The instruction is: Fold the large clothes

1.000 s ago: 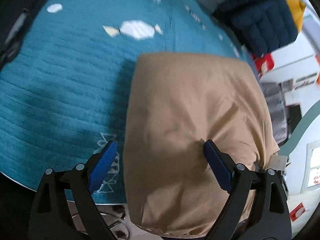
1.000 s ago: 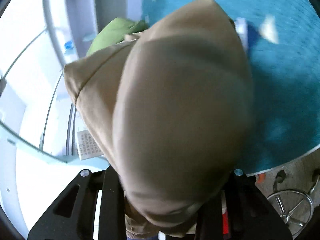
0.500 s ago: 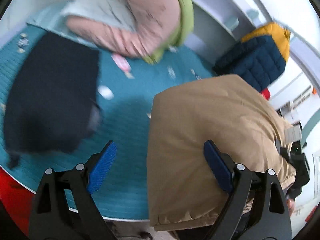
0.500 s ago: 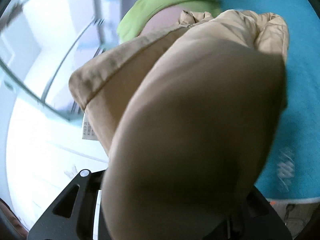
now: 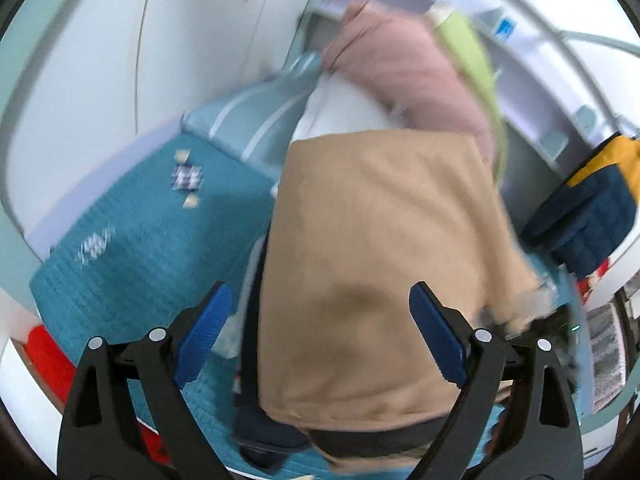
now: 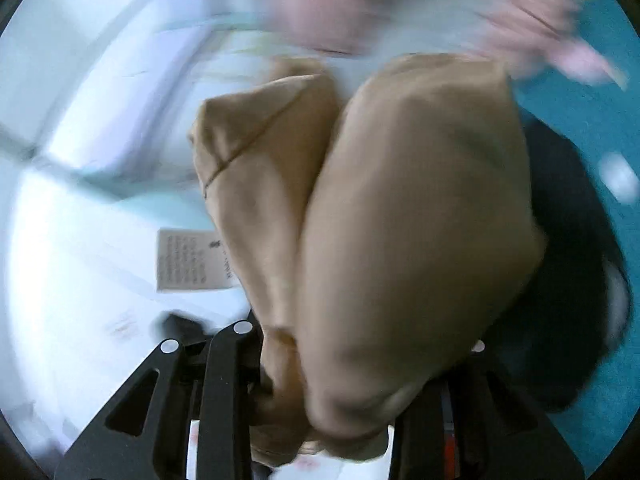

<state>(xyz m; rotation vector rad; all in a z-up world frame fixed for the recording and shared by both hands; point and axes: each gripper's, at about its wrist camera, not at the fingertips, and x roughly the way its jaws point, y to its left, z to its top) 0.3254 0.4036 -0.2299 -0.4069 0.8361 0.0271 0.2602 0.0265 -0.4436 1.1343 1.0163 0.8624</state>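
A folded tan garment (image 5: 384, 264) hangs in the air in front of my left gripper (image 5: 320, 328), whose blue-padded jaws stand wide open with the cloth between and over them, not pinched. In the right wrist view the same tan garment (image 6: 400, 220) bulges over my right gripper (image 6: 332, 420). Its black jaws are close together with the cloth bunched between them. A white care label (image 6: 188, 260) hangs from the garment. A dark garment (image 6: 560, 280) lies on the teal bedspread (image 5: 132, 248) beneath.
A pile of pink and green clothes (image 5: 420, 80) lies at the head of the bed by a teal striped pillow (image 5: 256, 120). A navy and yellow padded jacket (image 5: 592, 216) sits at the right. White walls and shelves stand behind.
Both grippers have swung up and toward the head of the bed with the tan garment. The view now shows the wall, pillow and clothes pile. The frames are motion-blurred.
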